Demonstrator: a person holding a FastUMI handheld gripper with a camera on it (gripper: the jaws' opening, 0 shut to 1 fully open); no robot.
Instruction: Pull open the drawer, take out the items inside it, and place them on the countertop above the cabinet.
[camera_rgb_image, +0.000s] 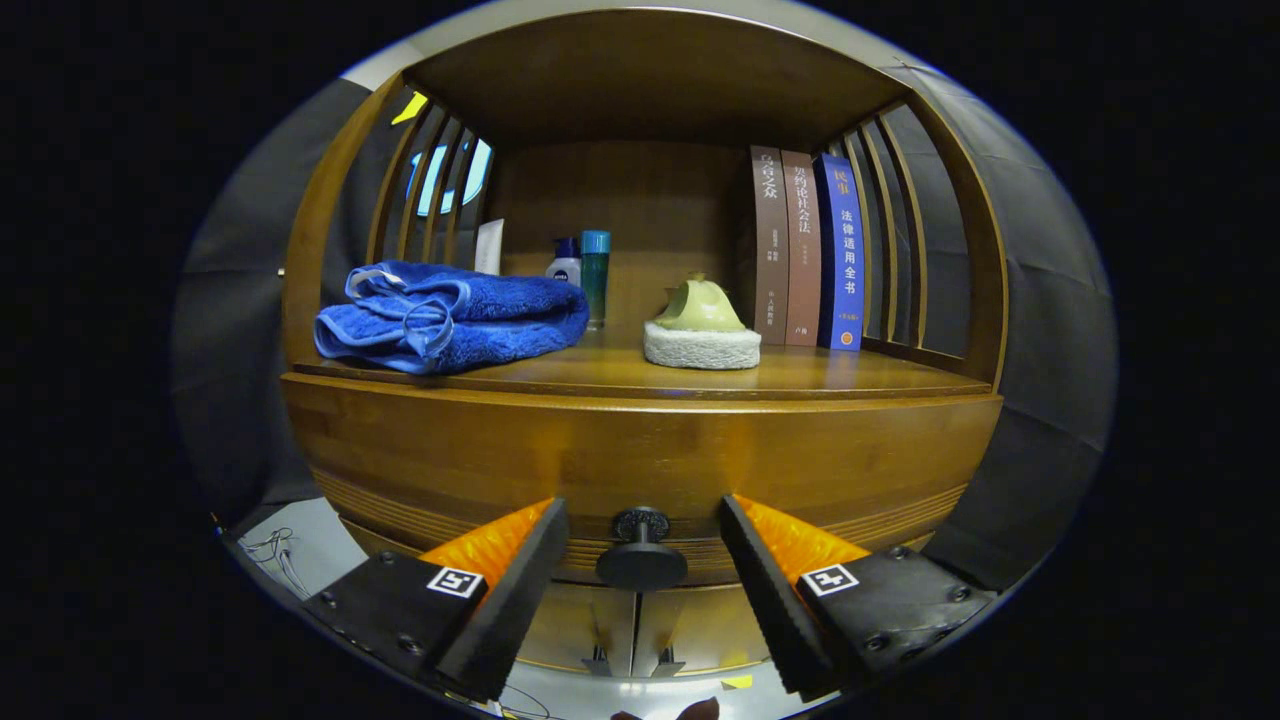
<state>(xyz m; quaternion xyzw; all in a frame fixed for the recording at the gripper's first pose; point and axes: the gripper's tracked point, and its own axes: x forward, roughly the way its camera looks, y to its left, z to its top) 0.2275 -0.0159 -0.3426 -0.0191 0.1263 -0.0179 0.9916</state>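
Observation:
A wooden cabinet faces me, with its drawer front (640, 455) shut just ahead of the fingers. The drawer's dark round knob (641, 553) sits between my two fingertips, with a gap on each side. My gripper (643, 525) is open around the knob and touches nothing. Above the drawer lies the wooden countertop (850, 378), a shelf under a wooden roof. The drawer's inside is hidden.
On the countertop lie a folded blue towel (450, 312) at the left, a green dome-shaped object on a white pad (702, 330) in the middle, and three upright books (806, 250) at the right. Small bottles (583, 268) stand at the back. Slatted wooden sides close the shelf.

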